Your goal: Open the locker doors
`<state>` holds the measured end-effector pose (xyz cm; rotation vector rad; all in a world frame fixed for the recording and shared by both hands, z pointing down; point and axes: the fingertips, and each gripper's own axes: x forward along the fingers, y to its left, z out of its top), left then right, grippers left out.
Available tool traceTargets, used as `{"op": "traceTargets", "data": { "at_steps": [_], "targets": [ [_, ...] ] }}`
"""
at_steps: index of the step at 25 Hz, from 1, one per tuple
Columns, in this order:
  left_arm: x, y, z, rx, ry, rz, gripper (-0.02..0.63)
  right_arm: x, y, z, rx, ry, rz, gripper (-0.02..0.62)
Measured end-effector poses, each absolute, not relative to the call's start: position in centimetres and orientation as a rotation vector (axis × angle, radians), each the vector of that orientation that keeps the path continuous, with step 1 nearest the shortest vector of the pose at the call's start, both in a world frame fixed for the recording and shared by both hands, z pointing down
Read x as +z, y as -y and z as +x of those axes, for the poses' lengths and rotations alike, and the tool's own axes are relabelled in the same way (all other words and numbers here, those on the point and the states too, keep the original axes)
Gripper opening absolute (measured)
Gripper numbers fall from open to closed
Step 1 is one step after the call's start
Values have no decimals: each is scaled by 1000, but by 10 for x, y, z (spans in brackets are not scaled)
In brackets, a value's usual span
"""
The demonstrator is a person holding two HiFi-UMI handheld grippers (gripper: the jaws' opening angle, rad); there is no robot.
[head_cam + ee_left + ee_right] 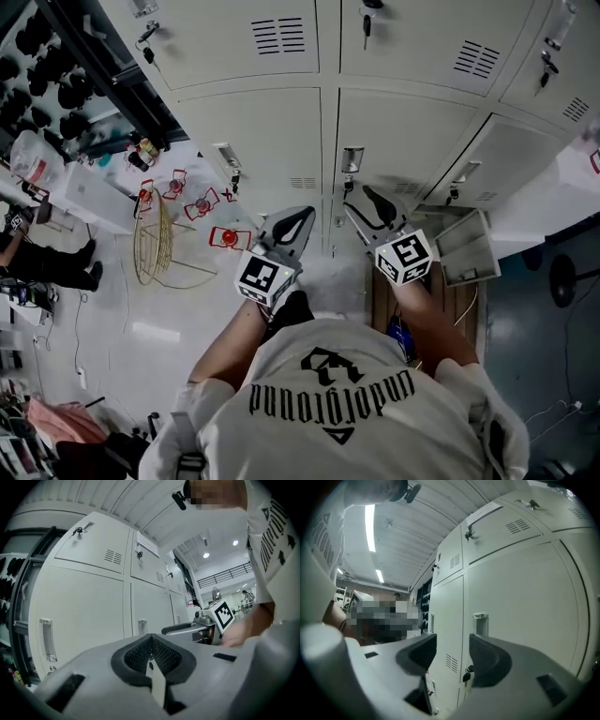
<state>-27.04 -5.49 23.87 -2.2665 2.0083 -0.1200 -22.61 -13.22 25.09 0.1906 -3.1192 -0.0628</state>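
White locker doors (403, 131) fill the wall ahead, each with a metal handle (352, 158) and a key in the lock below it. My right gripper (372, 208) is open, just short of that handle; in the right gripper view the handle (480, 623) shows beyond the gap between the jaws of the right gripper (452, 656). My left gripper (292, 229) is shut with nothing in it, low in front of the neighbouring door (79, 616); the tips of the left gripper (151, 657) meet. A lower door (466, 247) at the right stands swung out.
A dark rack (56, 66) with black items stands at the left. Red-framed markers (202, 203) and a wire hoop frame (159, 248) lie on the floor beside the lockers. A person's legs (52, 262) show at the far left. A wooden board (459, 302) lies under the open door.
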Motion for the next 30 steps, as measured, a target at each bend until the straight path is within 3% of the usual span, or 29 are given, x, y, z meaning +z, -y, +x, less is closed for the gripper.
{"op": "traceTargets", "data": {
  "at_steps": [16,30],
  "targets": [
    [261,126,-333,-134,-1914,-2410,6,268,176,-306,-14,3061,283,227],
    [265,135,-338,-125,-1898,-2437,8,269,175,-307,19,3056,355,225]
  ]
}}
